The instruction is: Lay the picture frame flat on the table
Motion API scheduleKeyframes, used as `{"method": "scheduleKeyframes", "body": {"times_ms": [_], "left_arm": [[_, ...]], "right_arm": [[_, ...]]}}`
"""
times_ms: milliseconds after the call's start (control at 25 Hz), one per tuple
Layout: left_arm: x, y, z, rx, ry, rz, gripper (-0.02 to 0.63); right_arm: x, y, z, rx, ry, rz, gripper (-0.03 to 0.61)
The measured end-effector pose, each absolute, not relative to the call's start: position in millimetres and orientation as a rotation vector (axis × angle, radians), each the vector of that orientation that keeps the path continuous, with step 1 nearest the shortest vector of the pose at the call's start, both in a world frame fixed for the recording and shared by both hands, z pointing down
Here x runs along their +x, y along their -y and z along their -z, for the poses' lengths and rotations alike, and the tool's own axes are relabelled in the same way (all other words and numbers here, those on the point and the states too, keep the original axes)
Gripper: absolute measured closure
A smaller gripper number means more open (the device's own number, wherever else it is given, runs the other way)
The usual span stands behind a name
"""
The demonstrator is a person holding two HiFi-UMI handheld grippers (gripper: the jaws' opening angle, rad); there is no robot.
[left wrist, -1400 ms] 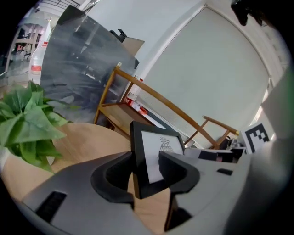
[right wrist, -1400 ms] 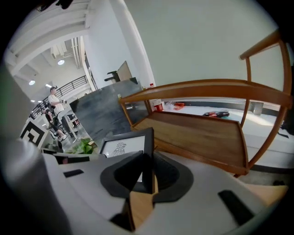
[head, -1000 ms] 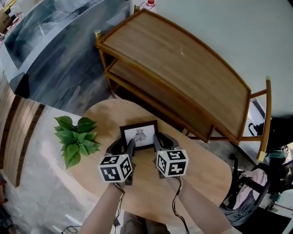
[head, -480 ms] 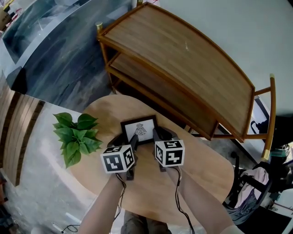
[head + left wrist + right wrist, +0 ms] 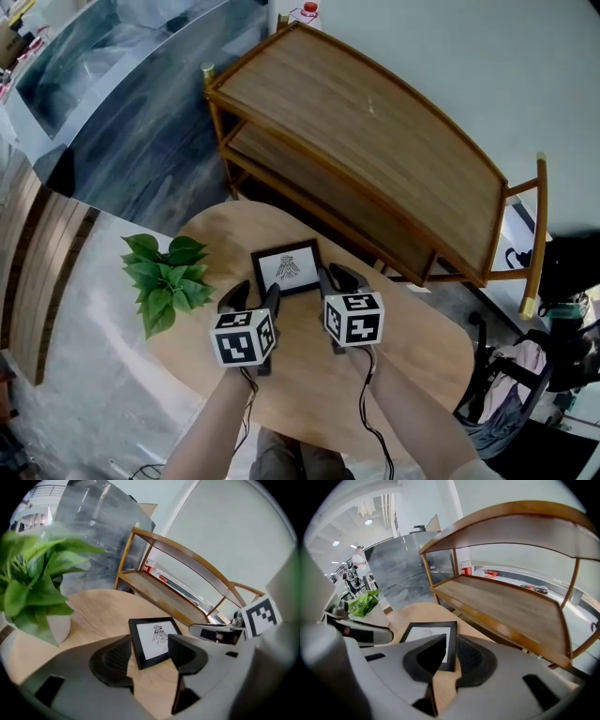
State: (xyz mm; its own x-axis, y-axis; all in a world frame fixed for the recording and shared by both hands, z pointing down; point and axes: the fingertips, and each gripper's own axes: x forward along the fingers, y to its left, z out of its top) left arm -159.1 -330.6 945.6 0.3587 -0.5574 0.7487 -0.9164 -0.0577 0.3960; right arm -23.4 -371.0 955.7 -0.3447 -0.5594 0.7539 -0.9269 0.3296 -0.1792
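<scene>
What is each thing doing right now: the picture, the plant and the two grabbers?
picture frame: lying flat and face up on the table.
left gripper: jaws opening, frame between them, not squeezed.
right gripper: jaws apart, frame's edge between them, not squeezed.
plant: standing upright in its white pot on the table.

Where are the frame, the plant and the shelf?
frame [image 5: 287,268]: head view, on its white picture.
plant [image 5: 167,281]: head view, on the leaves.
shelf [image 5: 375,131]: head view, on its top board.
</scene>
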Motion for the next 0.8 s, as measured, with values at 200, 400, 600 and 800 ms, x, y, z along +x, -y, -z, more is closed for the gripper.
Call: {"method": "scheduleKeyframes", "body": {"times_ms": [200,400,600,800], "left_arm": [[-163.1,322.5,-892.0,1.758,1.335,-0.504,0.416],[-165.2,322.9,-819.4,1.816,1.368,-0.481,0.487],[-174.5,326.0,-721.0,1.914,1.49,-0.435,0.53],[-180.7,315.7,-628.6,2.013,1.551,-0.414,0.541]], "right_arm": [[-29.1,360.4,-886.8,1.245,2.086,-0.704,0.545],[-32.2,358.2,-796.4,1.243,2.174,-0.561,0.562],[-25.9,350.5,-699.6,1.304,2.25,-0.524,0.569],[-18.6,329.9,-604.9,1.352,2.33,-0.504,0.575]]}}
